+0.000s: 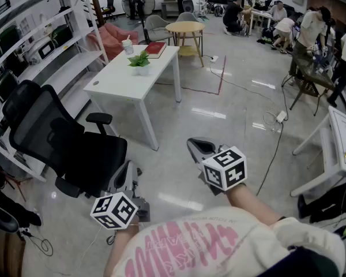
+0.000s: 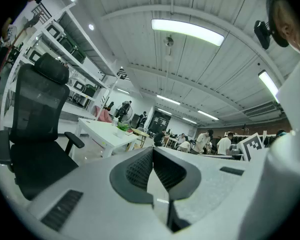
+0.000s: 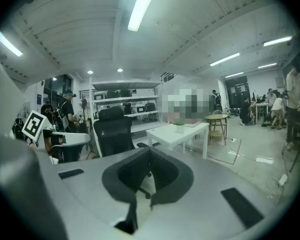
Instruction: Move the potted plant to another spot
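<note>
The potted plant (image 1: 139, 60), small with green leaves in a white pot, stands on the far half of a white table (image 1: 112, 82) several steps ahead. It also shows small in the left gripper view as the plant (image 2: 123, 127) and in the right gripper view as the plant (image 3: 179, 123). My left gripper (image 1: 130, 167) is held low by the black chair, its jaws shut with nothing between them (image 2: 152, 149). My right gripper (image 1: 192, 142) points toward the table over the floor, also shut and empty (image 3: 149, 149). Both are far from the plant.
A red book (image 1: 155, 49) and a cup (image 1: 127, 45) share the table's far end. A black office chair (image 1: 52, 137) stands close at left, before white shelving (image 1: 43, 51). A round wooden table (image 1: 184, 26), floor cables (image 1: 274, 149), a white desk (image 1: 341, 140) and several people are farther off.
</note>
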The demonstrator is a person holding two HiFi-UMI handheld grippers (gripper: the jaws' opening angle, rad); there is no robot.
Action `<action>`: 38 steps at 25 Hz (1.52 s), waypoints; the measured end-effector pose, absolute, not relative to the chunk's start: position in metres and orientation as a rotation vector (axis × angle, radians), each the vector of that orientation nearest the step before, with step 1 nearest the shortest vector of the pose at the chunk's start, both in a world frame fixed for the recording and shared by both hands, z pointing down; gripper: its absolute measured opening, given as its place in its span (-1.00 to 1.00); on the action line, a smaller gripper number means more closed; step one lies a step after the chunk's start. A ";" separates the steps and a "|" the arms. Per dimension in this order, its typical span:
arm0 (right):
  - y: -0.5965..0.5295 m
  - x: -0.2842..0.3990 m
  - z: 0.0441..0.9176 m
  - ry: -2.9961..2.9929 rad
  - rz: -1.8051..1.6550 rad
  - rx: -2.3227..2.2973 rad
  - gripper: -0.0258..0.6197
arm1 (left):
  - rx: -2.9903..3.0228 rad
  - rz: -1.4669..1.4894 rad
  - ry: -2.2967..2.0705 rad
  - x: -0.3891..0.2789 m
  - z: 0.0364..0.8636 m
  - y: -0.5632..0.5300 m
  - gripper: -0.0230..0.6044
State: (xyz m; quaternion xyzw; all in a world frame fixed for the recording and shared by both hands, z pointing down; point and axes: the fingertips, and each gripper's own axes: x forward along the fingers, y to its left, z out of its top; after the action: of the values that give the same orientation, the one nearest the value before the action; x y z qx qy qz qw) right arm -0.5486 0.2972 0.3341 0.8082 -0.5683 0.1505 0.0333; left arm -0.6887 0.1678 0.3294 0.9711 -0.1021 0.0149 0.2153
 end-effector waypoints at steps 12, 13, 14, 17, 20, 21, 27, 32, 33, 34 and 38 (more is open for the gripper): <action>0.285 -0.548 0.341 -1.733 0.475 2.494 -0.90 | 2.677 0.032 -0.271 -0.694 0.334 0.156 -0.92; 0.284 -0.548 0.342 -1.730 0.476 2.502 -0.90 | 2.673 0.028 -0.269 -0.695 0.336 0.154 -0.92; 0.283 -0.548 0.344 -1.729 0.478 2.516 -0.90 | 2.669 0.026 -0.267 -0.696 0.338 0.151 -0.92; 0.282 -0.551 0.350 -1.742 0.510 2.574 -0.90 | 2.663 0.031 -0.258 -0.703 0.346 0.146 -0.92; 0.282 -0.558 0.367 -1.722 0.569 2.615 -0.90 | 2.673 0.054 -0.214 -0.713 0.356 0.148 -0.92; 0.282 -0.560 0.374 -1.708 0.590 2.615 -0.90 | 2.674 0.062 -0.203 -0.716 0.359 0.148 -0.92; 0.268 -0.573 0.408 -1.675 0.712 2.547 -0.90 | 2.630 0.115 -0.229 -0.726 0.378 0.132 -0.92; 0.245 -0.553 0.418 -1.659 0.720 2.550 -0.90 | 2.638 0.132 -0.230 -0.715 0.389 0.113 -0.92; 0.240 -0.547 0.420 -1.657 0.723 2.553 -0.90 | 2.637 0.130 -0.236 -0.711 0.392 0.108 -0.92; 0.234 -0.539 0.422 -1.656 0.727 2.555 -0.90 | 2.636 0.129 -0.243 -0.706 0.393 0.101 -0.92; 0.210 -0.508 0.425 -1.655 0.743 2.557 -0.90 | 2.633 0.118 -0.269 -0.683 0.394 0.076 -0.92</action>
State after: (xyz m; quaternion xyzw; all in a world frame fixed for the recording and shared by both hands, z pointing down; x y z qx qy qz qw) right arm -0.5078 0.2101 0.4249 0.8156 -0.5280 0.2369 0.0034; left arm -0.6833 0.0759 0.3941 0.9639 -0.0984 0.0432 0.2436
